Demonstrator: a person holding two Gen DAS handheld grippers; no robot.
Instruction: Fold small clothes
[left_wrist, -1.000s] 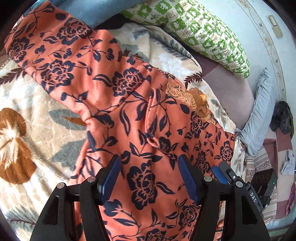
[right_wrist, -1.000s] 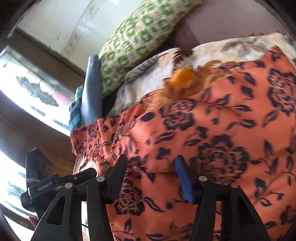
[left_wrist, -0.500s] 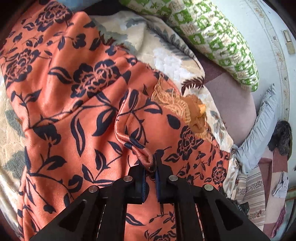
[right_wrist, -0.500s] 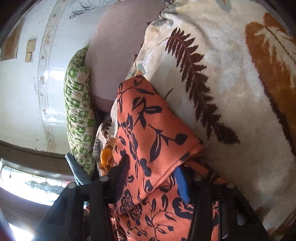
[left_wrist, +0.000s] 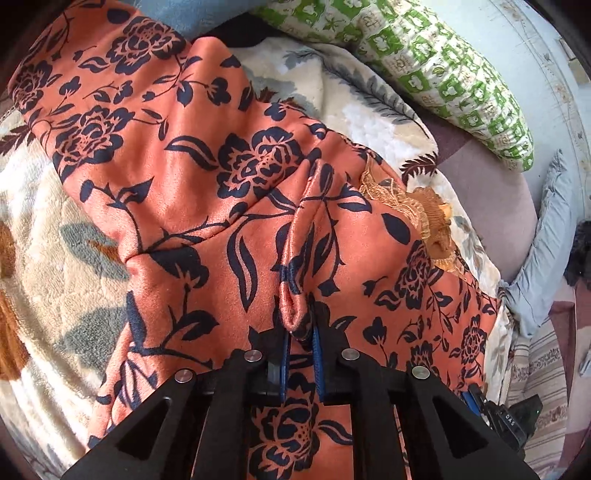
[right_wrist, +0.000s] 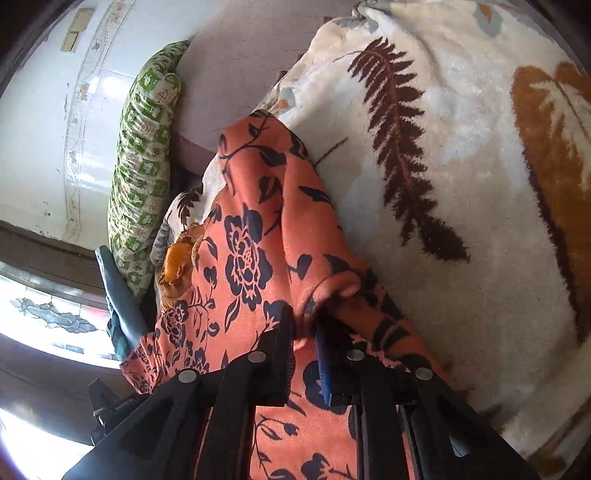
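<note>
An orange garment with a dark blue flower print (left_wrist: 207, 192) lies spread on a cream leaf-patterned blanket (left_wrist: 55, 258). My left gripper (left_wrist: 300, 338) is shut on a raised pleat of this garment near its middle. In the right wrist view the same garment (right_wrist: 258, 236) hangs in a folded band over the blanket (right_wrist: 461, 166). My right gripper (right_wrist: 306, 332) is shut on a fold at the garment's edge. A small orange lace-trimmed piece (left_wrist: 424, 218) lies at the garment's far side and also shows in the right wrist view (right_wrist: 175, 266).
A green-and-white patterned pillow (left_wrist: 424, 59) lies at the bed's far edge against a pale wall (right_wrist: 44, 122). A grey-blue folded cloth (left_wrist: 546, 240) sits to the right, by a mauve sheet (left_wrist: 491, 199). A bright window (right_wrist: 48, 321) is at the left of the right wrist view.
Both grippers were open over the garment a second ago. The left closed on a pleat half a second ago and has lifted it slightly. The right gripper has now closed on the garment's fold.
</note>
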